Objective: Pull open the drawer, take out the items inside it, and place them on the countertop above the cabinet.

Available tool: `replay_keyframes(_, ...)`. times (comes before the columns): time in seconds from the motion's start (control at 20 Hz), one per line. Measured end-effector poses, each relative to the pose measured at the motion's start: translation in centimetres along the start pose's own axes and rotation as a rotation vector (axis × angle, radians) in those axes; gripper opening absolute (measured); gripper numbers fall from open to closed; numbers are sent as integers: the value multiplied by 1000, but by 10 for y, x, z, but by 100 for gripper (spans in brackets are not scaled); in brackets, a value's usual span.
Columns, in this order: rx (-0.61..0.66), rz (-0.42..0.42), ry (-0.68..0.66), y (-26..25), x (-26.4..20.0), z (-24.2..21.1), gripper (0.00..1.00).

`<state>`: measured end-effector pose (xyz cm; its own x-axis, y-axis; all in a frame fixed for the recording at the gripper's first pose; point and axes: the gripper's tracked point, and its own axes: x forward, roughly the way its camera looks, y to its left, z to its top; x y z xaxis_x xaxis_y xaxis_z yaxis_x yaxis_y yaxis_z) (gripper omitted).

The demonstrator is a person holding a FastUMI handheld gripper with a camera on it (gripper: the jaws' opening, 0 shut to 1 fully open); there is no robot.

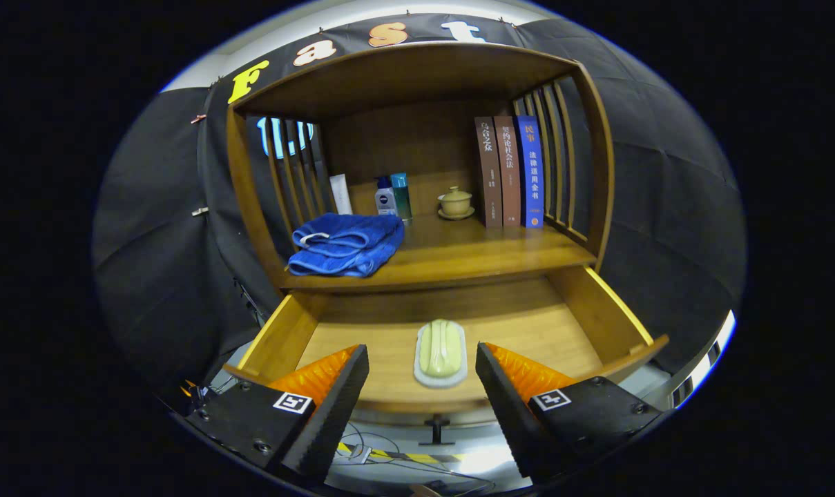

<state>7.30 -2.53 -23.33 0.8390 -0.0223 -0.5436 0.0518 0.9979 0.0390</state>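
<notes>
Gripper view: drawer (600,310) stands pulled out from the cabinet, its front edge toward the gripper. One item lies on the drawer floor near the middle of the front edge: a pale green, ridged oblong piece on a white dish (441,352). Its long axis runs front to back, one end toward the drawer front, the other toward the back wall.

Gripper (423,366) is level and aimed straight at the cabinet. Its fingers are spread wide and grip nothing. The dish sits between and just beyond the fingertips, touching neither. Each finger body carries a square black-and-white marker.

Countertop (472,252) above the drawer carries a folded blue towel (347,243) at its left front corner. Along the back stand a white tube (341,194), a white bottle (385,197) with a dark blue label too small to confirm, a teal bottle (400,195), and a lidded cup on a saucer (455,202). Three upright books (509,171) stand at the right edge, spines in Chinese characters.
</notes>
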Motion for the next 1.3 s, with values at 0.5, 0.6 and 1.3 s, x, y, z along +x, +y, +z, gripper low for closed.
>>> replay_keyframes(0.5,-2,-51,364,-10,107,-40,100)
replay_keyframes(0.6,19,-78,434,-17,116,-52,100)
replay_keyframes(1.3,-35,-124,558,-30,143,-86,33)
